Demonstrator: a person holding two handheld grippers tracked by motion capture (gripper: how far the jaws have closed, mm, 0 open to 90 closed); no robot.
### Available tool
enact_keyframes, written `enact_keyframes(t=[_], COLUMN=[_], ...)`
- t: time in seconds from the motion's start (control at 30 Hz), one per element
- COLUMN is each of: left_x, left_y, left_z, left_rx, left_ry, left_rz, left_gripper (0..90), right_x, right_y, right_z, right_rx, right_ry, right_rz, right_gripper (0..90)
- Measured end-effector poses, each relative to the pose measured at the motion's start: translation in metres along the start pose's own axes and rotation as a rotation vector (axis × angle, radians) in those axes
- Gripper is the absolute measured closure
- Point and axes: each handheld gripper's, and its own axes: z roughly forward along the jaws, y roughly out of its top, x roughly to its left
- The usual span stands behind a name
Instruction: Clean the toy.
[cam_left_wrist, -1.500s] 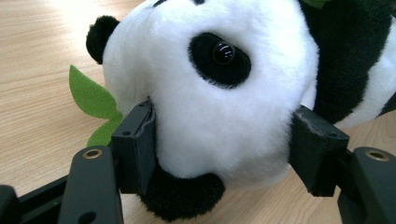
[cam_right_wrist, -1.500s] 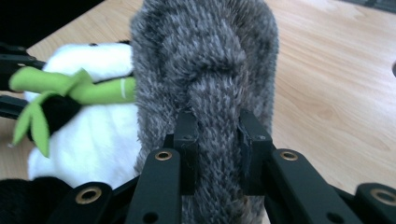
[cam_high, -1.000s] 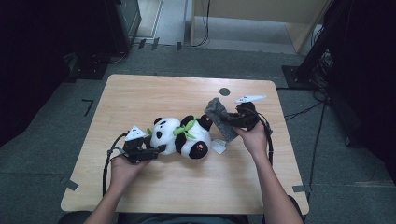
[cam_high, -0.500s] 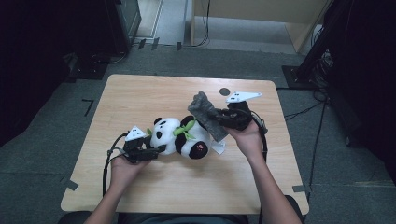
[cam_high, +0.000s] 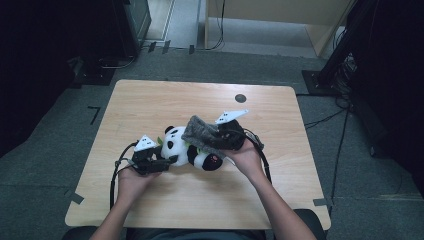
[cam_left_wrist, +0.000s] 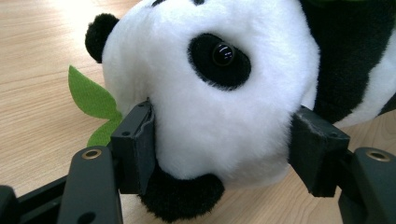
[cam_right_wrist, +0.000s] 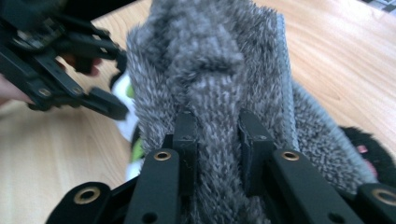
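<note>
A black-and-white plush panda (cam_high: 176, 145) lies on its side in the middle of the wooden table (cam_high: 165, 100). My left gripper (cam_high: 167, 161) is shut on the panda's head (cam_left_wrist: 210, 93), one jaw pressing into each cheek, with a green felt leaf (cam_left_wrist: 91, 100) behind the left jaw. My right gripper (cam_high: 220, 137) is shut on a grey fuzzy knit cloth (cam_high: 202, 134), which it holds draped over the panda's body. In the right gripper view the cloth (cam_right_wrist: 210, 56) bunches between the fingers (cam_right_wrist: 186, 135) and hides most of the panda.
A small black round spot (cam_high: 240, 98) marks the table's far side. Black cables (cam_high: 264, 160) trail from both grippers toward the near edge. Dark equipment and cables stand on the grey floor around the table.
My right gripper has carried the grey cloth leftward, from beside the panda's feet to over its body. The left gripper stays clamped on the head.
</note>
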Motion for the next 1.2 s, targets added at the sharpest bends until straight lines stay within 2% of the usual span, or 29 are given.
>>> enact_keyframes(t=[0.13,0.23,0.6,0.77,0.9,1.0,1.2], left_x=[-0.001,-0.001,-0.002,-0.001,0.0,0.001,0.002], left_y=[-0.001,-0.001,-0.001,-0.001,-0.001,0.0,0.001], left_z=[0.0,0.0,0.0,0.0,0.001,0.001,0.001], left_rx=[0.0,0.001,0.004,0.002,-0.002,-0.003,-0.003], left_ry=[0.01,0.011,0.009,0.007,0.002,-0.003,-0.009], left_rz=[0.013,0.012,-0.001,-0.005,-0.007,-0.01,-0.008], left_gripper=[32.4,32.5,32.6,32.6,32.5,32.5,32.5], right_x=[-0.004,-0.008,-0.018,-0.024,-0.03,-0.035,-0.043], right_y=[-0.007,-0.012,-0.033,-0.047,-0.056,-0.061,-0.072], right_z=[0.002,0.0,-0.012,-0.017,-0.017,-0.016,-0.014], right_rx=[-0.011,-0.015,-0.016,-0.017,0.004,-0.011,0.04], right_ry=[0.019,0.022,0.004,-0.016,-0.02,-0.008,-0.015], right_rz=[0.0,0.02,0.057,0.047,0.072,0.09,0.125], right_gripper=[75.6,75.4,75.0,75.1,75.3,75.3,75.2])
